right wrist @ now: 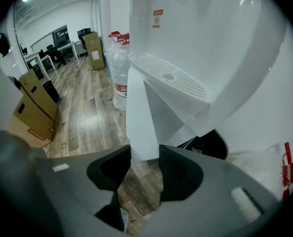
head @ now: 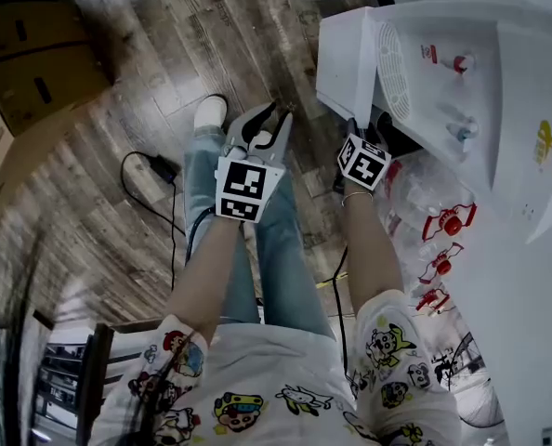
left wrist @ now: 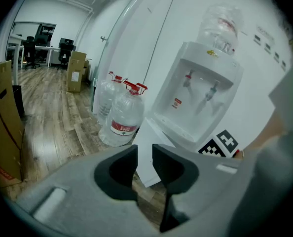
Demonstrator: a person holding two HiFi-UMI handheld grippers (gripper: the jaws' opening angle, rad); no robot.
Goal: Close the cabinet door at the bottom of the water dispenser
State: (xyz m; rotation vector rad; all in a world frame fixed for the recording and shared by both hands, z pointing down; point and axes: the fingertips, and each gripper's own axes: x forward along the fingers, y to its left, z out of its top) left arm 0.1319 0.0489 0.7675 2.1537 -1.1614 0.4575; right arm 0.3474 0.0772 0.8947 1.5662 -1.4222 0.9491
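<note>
While right tool [right wrist: 145, 155] seemingly pinches door [right wrist: 139, 112], ajar

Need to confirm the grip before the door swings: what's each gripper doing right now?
Left gripper: open, nothing between its jaws.
Right gripper: closed on the edge of the cabinet door.

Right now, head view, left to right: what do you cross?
cardboard box → black cable → white shoe → left claw → right claw → dispenser taps
</note>
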